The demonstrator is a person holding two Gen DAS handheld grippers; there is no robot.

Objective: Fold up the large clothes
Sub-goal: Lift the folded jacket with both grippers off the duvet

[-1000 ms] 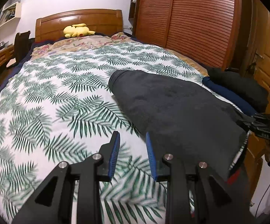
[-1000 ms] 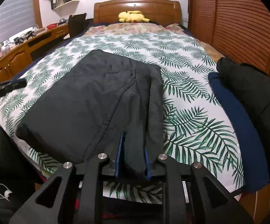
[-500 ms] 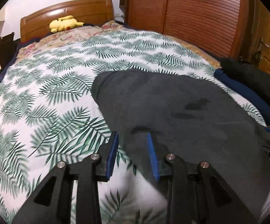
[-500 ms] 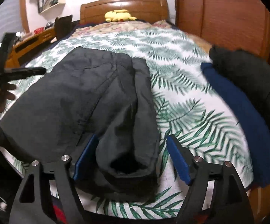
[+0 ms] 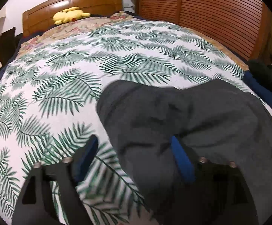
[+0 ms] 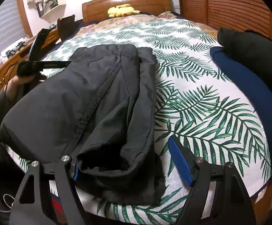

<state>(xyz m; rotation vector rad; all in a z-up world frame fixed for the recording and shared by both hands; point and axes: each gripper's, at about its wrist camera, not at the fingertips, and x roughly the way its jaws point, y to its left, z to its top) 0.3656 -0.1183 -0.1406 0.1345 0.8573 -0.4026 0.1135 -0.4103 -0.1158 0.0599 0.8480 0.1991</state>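
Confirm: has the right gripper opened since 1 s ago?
Yes. The right gripper was clamped on the black trousers; its jaws now stand wide apart, hem lying loose between them.

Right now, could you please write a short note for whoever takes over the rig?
Left hand-held gripper: open, over the near left edge of the dark garment, gripping nothing.
Right hand-held gripper: open, straddling the garment's near end, not closed on it.
The garment lies lengthwise, partly folded, on the leaf-print bedspread; blue folded clothes sit to its right.
Left to do: regrip and finish the fold.
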